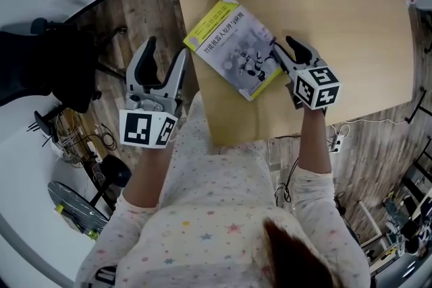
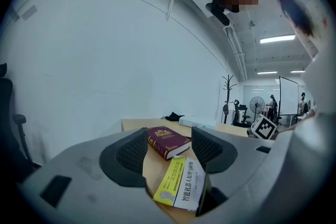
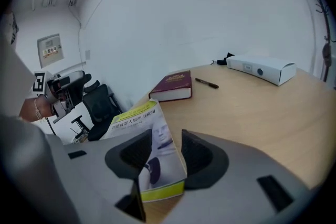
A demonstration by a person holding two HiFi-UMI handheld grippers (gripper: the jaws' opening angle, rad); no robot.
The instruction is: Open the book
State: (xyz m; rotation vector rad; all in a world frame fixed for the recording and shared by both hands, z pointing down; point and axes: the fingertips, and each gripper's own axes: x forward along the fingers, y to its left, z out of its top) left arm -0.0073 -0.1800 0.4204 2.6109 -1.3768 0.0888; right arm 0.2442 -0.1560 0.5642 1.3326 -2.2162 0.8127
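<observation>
Right gripper (image 1: 287, 52), jaws apart, is hovering at right edge of book (image 1: 233, 47), prob. to catch cover; left gripper (image 1: 165, 50), parted & empty, is hanging left of book.

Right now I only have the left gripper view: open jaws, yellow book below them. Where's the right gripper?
Observer: The right gripper is at the right edge of the yellow book, over the table.
Operator: Clamped on it?
Observer: No. In the right gripper view its jaws stand apart over the closed book's edge, gripping nothing.
Operator: Is my left over the table?
Observer: No. From the head view the left gripper hangs over the floor, beside the table's left edge.
</observation>
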